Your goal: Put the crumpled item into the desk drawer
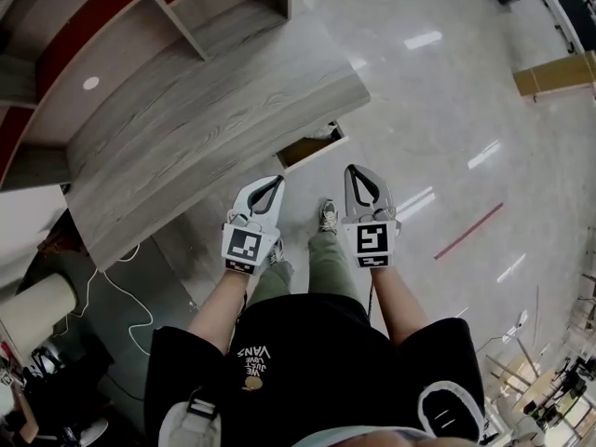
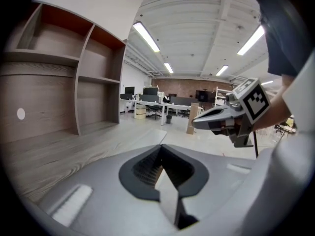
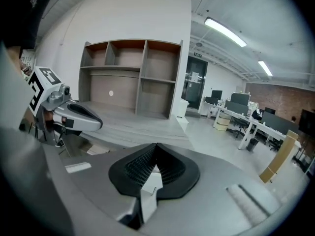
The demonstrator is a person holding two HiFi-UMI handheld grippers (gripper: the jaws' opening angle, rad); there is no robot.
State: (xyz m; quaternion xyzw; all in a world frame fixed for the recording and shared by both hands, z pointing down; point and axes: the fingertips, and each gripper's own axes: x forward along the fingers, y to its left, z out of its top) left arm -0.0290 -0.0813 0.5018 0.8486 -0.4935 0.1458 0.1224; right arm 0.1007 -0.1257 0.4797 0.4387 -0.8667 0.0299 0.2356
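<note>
The wooden desk (image 1: pixel 186 128) runs across the upper left of the head view. Its drawer (image 1: pixel 312 147) stands partly open at the desk's near edge, dark inside. No crumpled item shows in any view. My left gripper (image 1: pixel 277 180) hangs over the floor just below the drawer, jaws shut and tips together with nothing between them (image 2: pixel 161 146). My right gripper (image 1: pixel 352 169) is level with it to the right, also shut and empty (image 3: pixel 156 145). Each gripper appears in the other's view: the right gripper (image 2: pixel 194 123) and the left gripper (image 3: pixel 101 124), both with jaws closed.
Open shelves (image 1: pixel 140 26) stand on the desk's back. The person's legs and a shoe (image 1: pixel 328 214) are between the grippers. A white cable (image 1: pixel 121 291) trails on the floor at left. A cardboard box (image 1: pixel 559 74) lies far right; office desks (image 3: pixel 246 117) stand in the distance.
</note>
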